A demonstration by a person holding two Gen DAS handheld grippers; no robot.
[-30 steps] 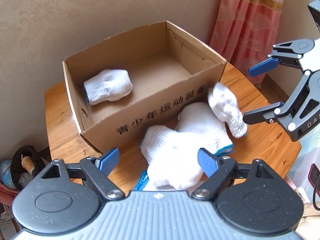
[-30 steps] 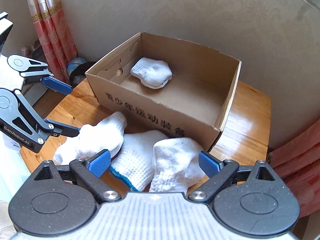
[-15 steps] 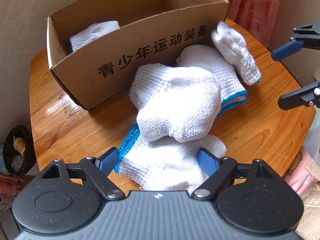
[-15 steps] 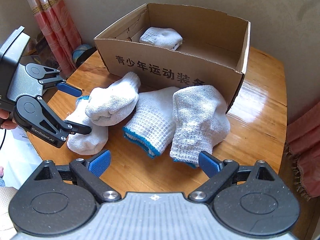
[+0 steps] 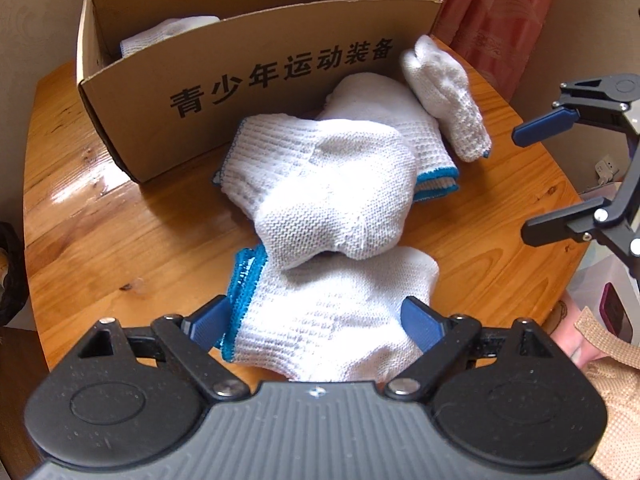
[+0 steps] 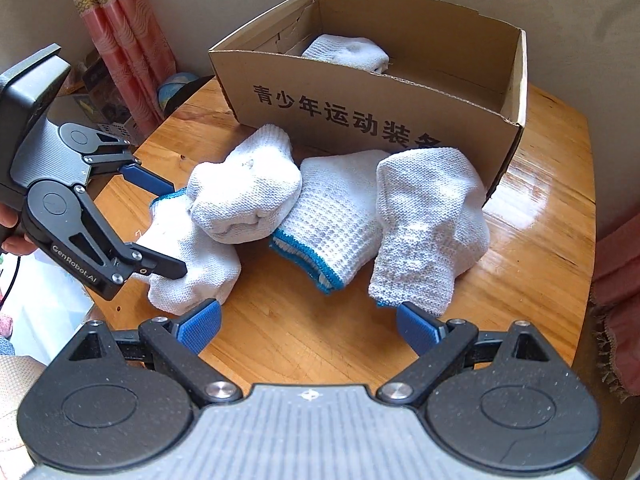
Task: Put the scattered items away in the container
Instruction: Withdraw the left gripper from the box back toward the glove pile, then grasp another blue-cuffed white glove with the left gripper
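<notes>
Several white knit gloves lie in a heap on the wooden table (image 5: 100, 216) in front of a cardboard box (image 5: 280, 76). One glove (image 5: 168, 36) lies inside the box. My left gripper (image 5: 314, 324) is open, its blue pads on either side of the nearest blue-cuffed glove (image 5: 332, 312). A second glove (image 5: 332, 192) overlaps that one. In the right wrist view the left gripper (image 6: 174, 230) straddles the same glove (image 6: 192, 264). My right gripper (image 6: 308, 326) is open and holds nothing, just short of the rightmost glove (image 6: 428, 220) and a blue-cuffed glove (image 6: 336, 208).
The table is round, and its edge (image 6: 576, 320) curves close on the right. Pink curtains (image 5: 492, 12) hang behind the box, which stands close to the wall. A hand (image 6: 12, 236) holds the left gripper's body.
Both grippers have come down and in toward the glove heap. The left gripper's fingers now straddle the nearest glove. Both stay open.
</notes>
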